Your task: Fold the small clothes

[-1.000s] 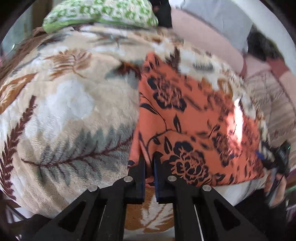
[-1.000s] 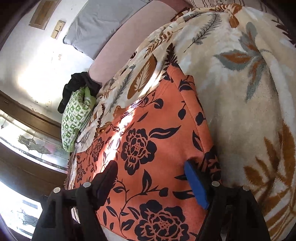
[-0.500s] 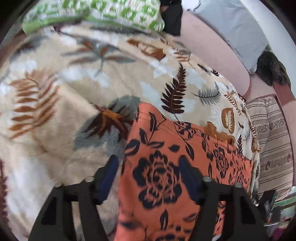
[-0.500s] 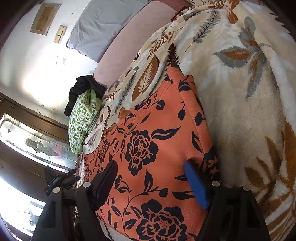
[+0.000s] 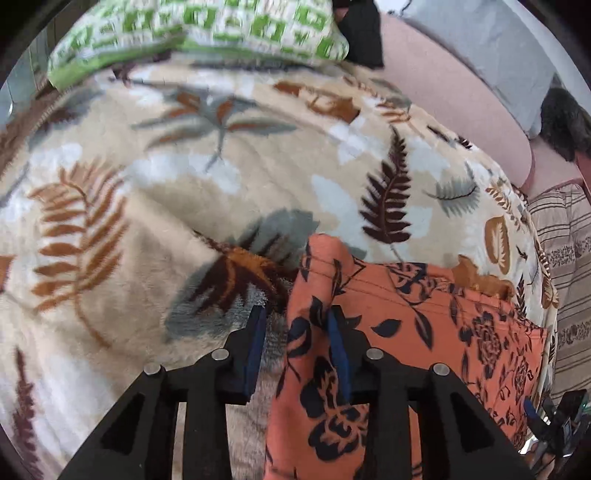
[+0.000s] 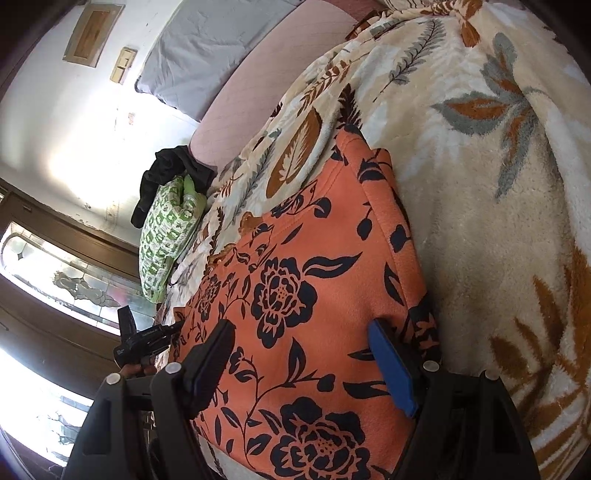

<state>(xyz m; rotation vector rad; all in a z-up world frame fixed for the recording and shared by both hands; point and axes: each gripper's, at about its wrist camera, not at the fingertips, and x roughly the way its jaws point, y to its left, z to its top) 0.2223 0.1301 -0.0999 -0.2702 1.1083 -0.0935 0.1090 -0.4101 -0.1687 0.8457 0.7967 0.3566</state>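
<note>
An orange garment with dark flower print (image 5: 406, 332) lies flat on the leaf-patterned blanket (image 5: 184, 206). My left gripper (image 5: 295, 343) stands at the garment's far left corner, jaws partly closed around its left edge, with a gap still showing beside the cloth. In the right wrist view the same garment (image 6: 295, 295) fills the middle. My right gripper (image 6: 303, 354) is open wide just over its near right part, empty. The left gripper (image 6: 144, 339) shows at the garment's left side.
A green and white patterned pillow (image 5: 207, 29) and a dark cloth (image 5: 362, 33) lie at the bed's far end. A pink cushion (image 5: 450, 88) and grey pillow (image 5: 517, 51) lie along the far side, with a striped cover (image 5: 565, 266) at right.
My left gripper went from shut at the near hem to open, moved up to the garment's far left corner, and has narrowed around its edge. The right gripper stayed open and still.
</note>
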